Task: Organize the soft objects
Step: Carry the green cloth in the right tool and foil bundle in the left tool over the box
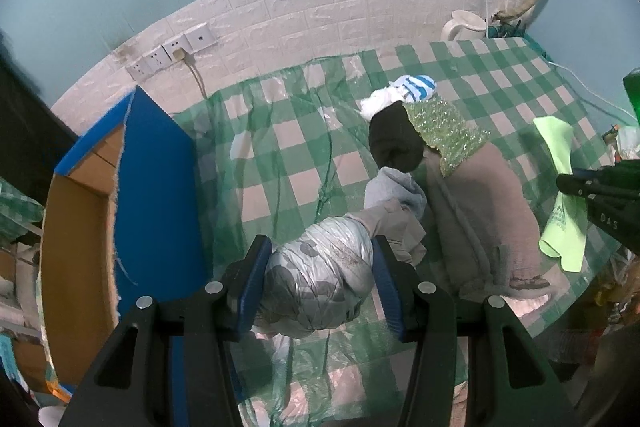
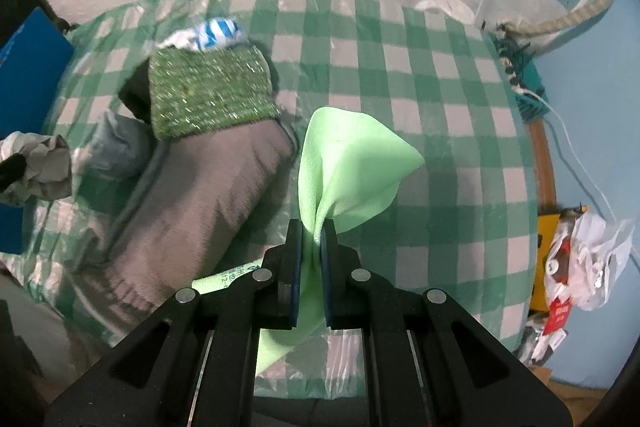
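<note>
My left gripper is shut on a silvery grey patterned bundle, held above the checked table. My right gripper is shut on a light green cloth, which hangs lifted off the table; the same gripper and green cloth show at the right edge of the left wrist view. A pile lies between them: a brown-grey garment, a sparkly green cloth, a dark item, a pale grey cloth and a blue-striped white sock.
An open cardboard box with blue sides stands at the table's left. Wall sockets and a cable sit on the white brick wall behind. A white jug is at the far corner. Plastic bags and packets lie beyond the right edge.
</note>
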### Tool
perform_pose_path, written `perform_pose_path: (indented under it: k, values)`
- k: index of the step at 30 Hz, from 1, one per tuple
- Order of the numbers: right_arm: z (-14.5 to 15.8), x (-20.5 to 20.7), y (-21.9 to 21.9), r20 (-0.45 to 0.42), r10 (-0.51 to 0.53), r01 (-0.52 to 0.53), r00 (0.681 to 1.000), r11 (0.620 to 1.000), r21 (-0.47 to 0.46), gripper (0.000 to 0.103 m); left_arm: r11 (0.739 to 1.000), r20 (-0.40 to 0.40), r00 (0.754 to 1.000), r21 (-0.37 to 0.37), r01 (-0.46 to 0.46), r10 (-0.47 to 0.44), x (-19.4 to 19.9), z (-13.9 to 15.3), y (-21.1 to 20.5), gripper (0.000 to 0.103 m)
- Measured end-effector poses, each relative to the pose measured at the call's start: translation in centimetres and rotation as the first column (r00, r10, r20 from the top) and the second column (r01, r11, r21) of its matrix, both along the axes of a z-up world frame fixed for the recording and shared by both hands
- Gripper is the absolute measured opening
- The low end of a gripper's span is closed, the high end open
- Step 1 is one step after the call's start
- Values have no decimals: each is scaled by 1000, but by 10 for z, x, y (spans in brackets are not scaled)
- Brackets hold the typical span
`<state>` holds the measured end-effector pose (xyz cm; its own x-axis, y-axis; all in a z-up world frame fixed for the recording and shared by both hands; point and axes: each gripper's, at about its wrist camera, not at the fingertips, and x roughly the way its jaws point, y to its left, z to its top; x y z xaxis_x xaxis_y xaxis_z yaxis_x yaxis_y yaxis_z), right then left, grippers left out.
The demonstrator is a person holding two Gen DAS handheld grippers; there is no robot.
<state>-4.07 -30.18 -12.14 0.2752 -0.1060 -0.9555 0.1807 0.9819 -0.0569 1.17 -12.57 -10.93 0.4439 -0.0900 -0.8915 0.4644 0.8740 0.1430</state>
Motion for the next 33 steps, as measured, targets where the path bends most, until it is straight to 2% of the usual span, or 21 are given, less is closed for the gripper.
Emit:
perform_pose_path:
  k: [6, 18, 33]
  values:
    - [21, 1, 8, 35, 25, -25, 999, 1000, -7, 8, 1000, 30, 1000, 0, -3, 3, -4, 11, 5, 52]
    - [43, 0, 29, 76, 121, -118, 990, 992, -47, 8, 1000, 78, 997, 7, -30, 30, -5, 31, 21, 52]
    - [87, 8, 75, 153, 219, -215, 964, 976, -42, 8, 997, 115, 991, 25, -74, 71, -11, 52, 51, 52]
